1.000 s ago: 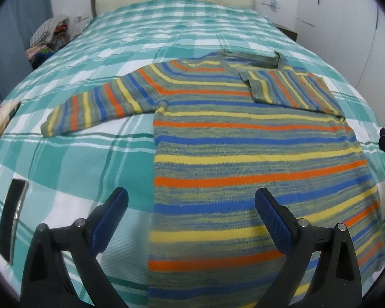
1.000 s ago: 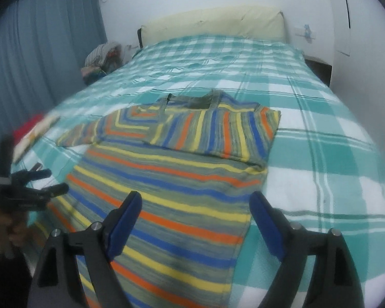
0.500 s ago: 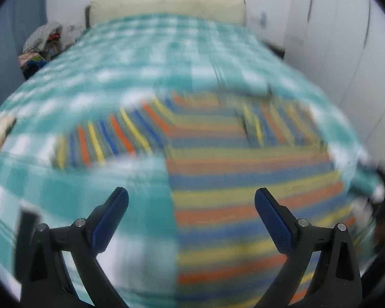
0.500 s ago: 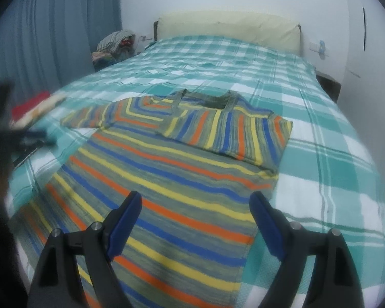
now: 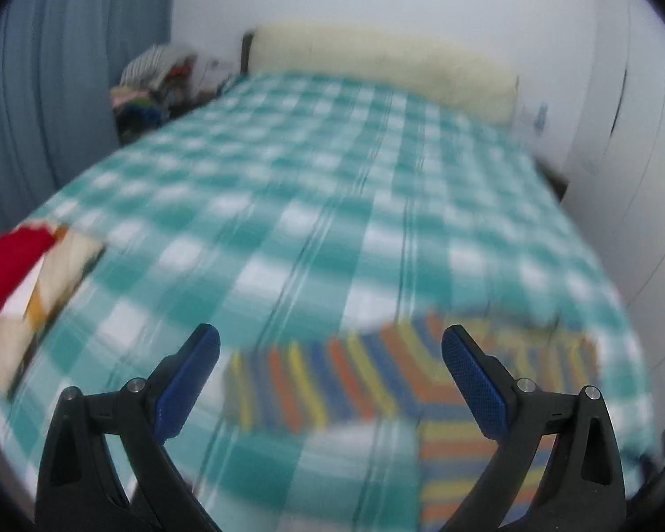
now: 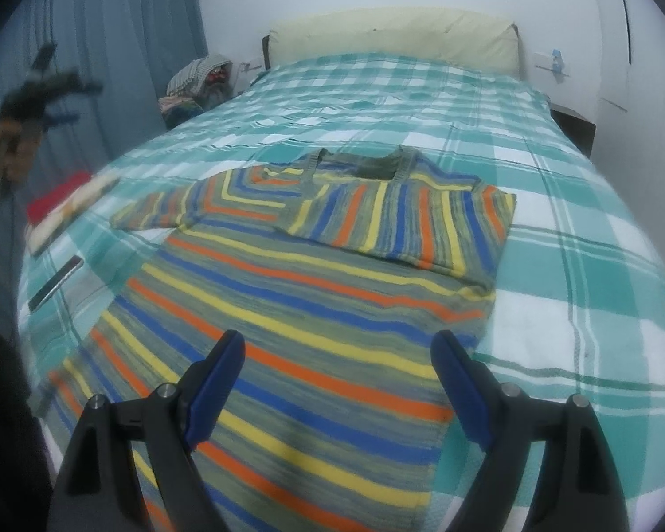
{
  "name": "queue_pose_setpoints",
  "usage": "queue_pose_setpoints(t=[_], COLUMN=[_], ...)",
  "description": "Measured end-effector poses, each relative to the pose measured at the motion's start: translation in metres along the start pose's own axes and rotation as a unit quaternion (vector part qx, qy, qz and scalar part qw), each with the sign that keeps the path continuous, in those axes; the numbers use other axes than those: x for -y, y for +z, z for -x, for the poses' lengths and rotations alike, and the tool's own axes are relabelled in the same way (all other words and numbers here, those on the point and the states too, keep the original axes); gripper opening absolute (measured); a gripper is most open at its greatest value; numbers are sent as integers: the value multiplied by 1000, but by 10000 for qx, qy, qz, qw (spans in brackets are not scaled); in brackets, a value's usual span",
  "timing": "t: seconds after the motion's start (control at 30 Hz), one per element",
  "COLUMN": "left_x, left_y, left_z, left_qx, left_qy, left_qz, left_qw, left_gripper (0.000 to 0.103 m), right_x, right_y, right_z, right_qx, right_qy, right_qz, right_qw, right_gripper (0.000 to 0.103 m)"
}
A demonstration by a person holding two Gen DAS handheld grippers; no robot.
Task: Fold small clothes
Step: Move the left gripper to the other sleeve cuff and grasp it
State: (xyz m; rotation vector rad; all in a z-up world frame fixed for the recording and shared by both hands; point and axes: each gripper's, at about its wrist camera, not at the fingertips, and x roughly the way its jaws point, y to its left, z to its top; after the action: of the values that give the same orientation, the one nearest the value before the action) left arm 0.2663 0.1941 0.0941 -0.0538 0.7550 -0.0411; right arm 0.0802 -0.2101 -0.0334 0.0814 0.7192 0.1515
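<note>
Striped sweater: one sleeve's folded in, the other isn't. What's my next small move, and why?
Probably bring the left tool down onto the cuff of the outstretched sleeve. The striped sweater lies flat on the bed with the other sleeve already folded across the chest. The left tool stands open and empty above that sleeve, and the right tool is open too.

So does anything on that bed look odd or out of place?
Only mildly. A flat dark slab, maybe a phone, lies loose on the green-and-white checked bedspread beside the striped knitted sweater. The sweater looks lopsided: one sleeve is folded across the chest, the other stretched out.
</note>
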Motion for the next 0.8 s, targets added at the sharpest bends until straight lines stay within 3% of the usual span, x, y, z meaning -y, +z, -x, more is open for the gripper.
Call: queue_pose_setpoints(t=[0.07, 0.13, 0.23, 0.37, 0.57, 0.7, 0.8], left_x=[20, 44, 70, 101, 120, 91, 66], left_y=[-58, -122, -184, -218, -208, -161, -129], left_z=[-12, -20, -18, 2, 30, 34, 3], left_qx=[-669, -1343, -1920, -1793, -1640, -1332, -1211], left_qy=[-16, -242, -623, -540, -760, -1073, -993], left_qz=[-529, -1031, -1314, -1892, -2189, -1468, -1226], left_qw=[9964, 9853, 9706, 9639, 9588, 9743, 9800], left_gripper=[101, 100, 100, 100, 100, 101, 102], right_x=[-3, -4, -1, 0, 3, 5, 7], right_y=[3, 4, 5, 6, 6, 5, 4], right_z=[3, 5, 8, 11, 14, 22, 21], right_qx=[56, 116, 143, 166, 197, 279, 220], right_qy=[-31, -20, 51, 88, 80, 62, 30], right_qz=[114, 126, 16, -36, -78, -78, -76], right_qw=[9999, 9999, 9999, 9998, 9997, 9996, 9997], right_gripper=[85, 85, 85, 85, 85, 85, 85])
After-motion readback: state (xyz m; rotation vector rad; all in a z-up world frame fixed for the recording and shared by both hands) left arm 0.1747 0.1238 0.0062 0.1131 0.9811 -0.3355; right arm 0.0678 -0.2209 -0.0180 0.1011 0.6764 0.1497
